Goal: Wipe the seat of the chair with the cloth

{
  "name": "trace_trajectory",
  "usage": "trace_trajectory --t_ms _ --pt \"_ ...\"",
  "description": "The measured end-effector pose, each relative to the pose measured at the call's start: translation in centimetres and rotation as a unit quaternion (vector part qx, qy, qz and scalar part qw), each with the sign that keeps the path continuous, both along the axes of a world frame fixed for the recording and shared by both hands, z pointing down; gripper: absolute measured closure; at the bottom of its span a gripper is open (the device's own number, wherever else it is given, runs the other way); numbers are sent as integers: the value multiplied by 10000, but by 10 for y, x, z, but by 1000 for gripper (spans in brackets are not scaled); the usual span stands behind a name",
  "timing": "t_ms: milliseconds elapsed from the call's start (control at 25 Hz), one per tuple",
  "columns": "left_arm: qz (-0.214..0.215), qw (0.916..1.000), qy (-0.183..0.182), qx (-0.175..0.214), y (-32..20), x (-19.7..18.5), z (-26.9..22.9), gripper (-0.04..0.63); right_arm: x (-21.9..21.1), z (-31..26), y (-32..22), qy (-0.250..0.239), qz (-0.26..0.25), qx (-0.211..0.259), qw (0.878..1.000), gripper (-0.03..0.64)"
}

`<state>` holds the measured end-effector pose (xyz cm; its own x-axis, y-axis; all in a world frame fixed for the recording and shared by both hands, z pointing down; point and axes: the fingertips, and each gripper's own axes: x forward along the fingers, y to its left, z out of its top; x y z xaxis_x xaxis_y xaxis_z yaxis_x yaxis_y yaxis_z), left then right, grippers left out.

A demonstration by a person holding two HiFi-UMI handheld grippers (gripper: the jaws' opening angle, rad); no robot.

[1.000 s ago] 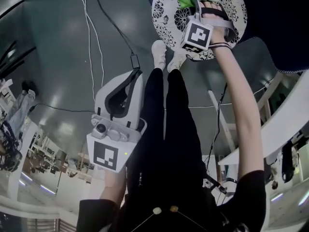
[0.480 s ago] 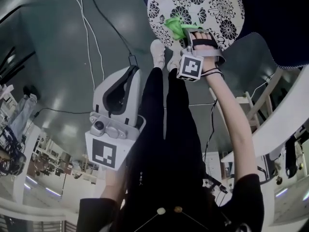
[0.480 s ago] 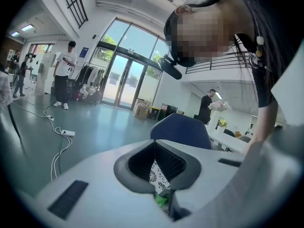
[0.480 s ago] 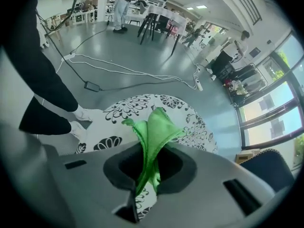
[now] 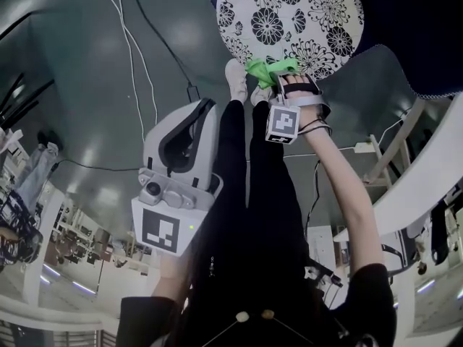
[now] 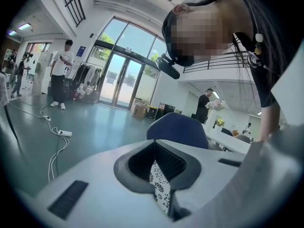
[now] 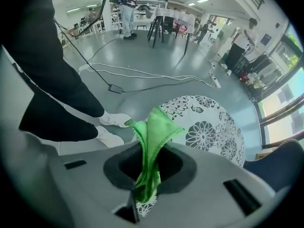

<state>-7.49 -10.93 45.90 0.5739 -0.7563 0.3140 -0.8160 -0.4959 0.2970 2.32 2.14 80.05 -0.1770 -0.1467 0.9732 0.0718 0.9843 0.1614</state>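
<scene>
Green cloth [image 5: 269, 69] is pinched between the closed jaws of the right gripper [image 5: 279, 78], bunched at the near rim of the round black-and-white flowered seat [image 5: 304, 13] of the chair. In the right gripper view the cloth [image 7: 151, 141] fills the jaw throat and covers part of the seat's edge, so it is unclear whether it presses on the fabric. Just beside it stand the person's white shoes [image 5: 237, 74] below black trouser legs [image 5: 253, 194], which fill the middle of the head view. The left gripper [image 5: 205, 108] hangs well apart from the seat over the grey floor [image 5: 79, 107], its jaws together on nothing. Loose cables [image 5: 130, 42] and a plug block [image 5: 194, 92] trail across that floor, and a white table [image 5: 427, 186] stands at the right. The chair's blue backrest [image 5: 412, 42] is cut off by the frame.
</scene>
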Motion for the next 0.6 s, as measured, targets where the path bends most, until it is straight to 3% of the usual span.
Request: trace_trajectory --t_ms 280,600 --pt "-46 10000 -24 -59 -2 -6 4 589 0 -18 -31 -152 146 450 9988 565" --pt "-10 10000 39 45 -7 -4 -6 589 56 -40 -168 119 722 1596 9845 565"
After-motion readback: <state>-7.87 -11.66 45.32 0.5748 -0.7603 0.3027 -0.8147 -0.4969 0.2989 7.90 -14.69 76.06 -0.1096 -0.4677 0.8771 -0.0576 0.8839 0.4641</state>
